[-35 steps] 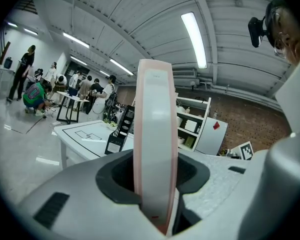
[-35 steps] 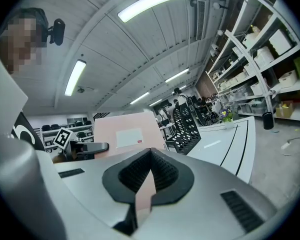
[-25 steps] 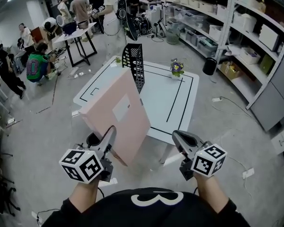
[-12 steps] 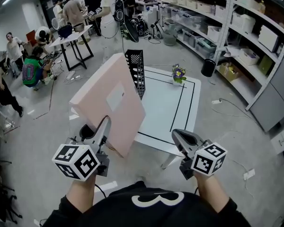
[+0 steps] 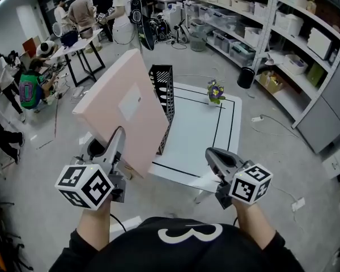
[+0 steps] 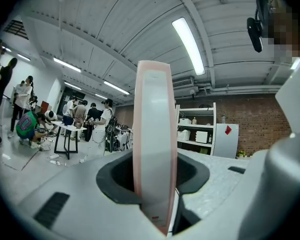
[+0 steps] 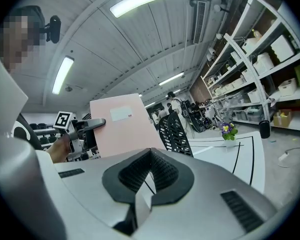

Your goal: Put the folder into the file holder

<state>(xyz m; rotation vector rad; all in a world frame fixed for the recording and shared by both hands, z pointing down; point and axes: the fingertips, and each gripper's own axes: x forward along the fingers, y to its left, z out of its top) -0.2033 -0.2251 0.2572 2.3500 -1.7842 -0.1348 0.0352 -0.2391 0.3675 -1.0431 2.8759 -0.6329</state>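
Note:
A large pink folder (image 5: 124, 109) with a white label stands tilted in the air at the table's near left corner. My left gripper (image 5: 118, 136) is shut on its lower edge. In the left gripper view the folder's edge (image 6: 155, 149) runs straight up between the jaws. The black mesh file holder (image 5: 164, 92) stands upright on the white table (image 5: 198, 132), just behind the folder. My right gripper (image 5: 211, 156) hovers shut and empty off the table's near edge. The right gripper view shows the folder (image 7: 122, 126) and the file holder (image 7: 172, 129) side by side.
A small pot of purple flowers (image 5: 216, 91) stands at the table's far right. Black lines mark a rectangle on the tabletop. Shelving with bins (image 5: 283, 27) lines the right wall. Several people work at a table (image 5: 82, 38) at the back left.
The left gripper has raised the folder and swung it more upright and to the left, nearer the file holder's front. The right gripper has hardly moved.

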